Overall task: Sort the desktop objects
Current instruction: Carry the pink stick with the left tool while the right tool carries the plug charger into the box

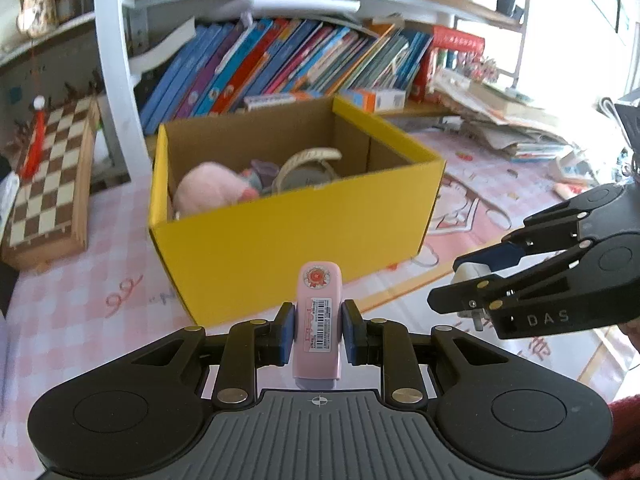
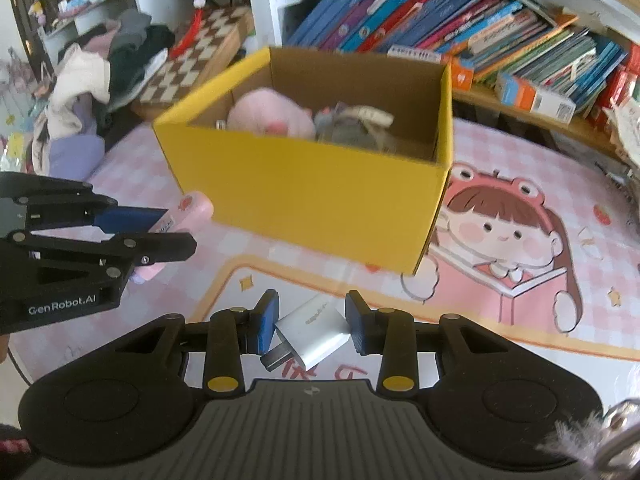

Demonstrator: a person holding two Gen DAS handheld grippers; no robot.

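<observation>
Right tongs [image 2: 311, 327] gripping white charger [image 2: 316, 330], yellow box [image 2: 320, 204] ahead, left tongs [image 2: 176, 228] holding pink case [image 2: 194, 210]

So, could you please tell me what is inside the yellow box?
The yellow box holds a pink plush toy and a grey bundle with a cream strap; anything beneath them is hidden.

Pink case [image 1: 318, 320]: slim, rounded, with a barcode label and a round red sticker; stands on end between the left jaws, both blue pads against its sides.
White adapter [image 2: 314, 334]: flat, silver-white, with a dark plug end; tilted between the right jaws, one corner at each pad.
Yellow box [image 1: 280, 248]: open-topped cardboard, ahead of both jaws, holding a pink plush [image 1: 208, 194] and grey items.
</observation>
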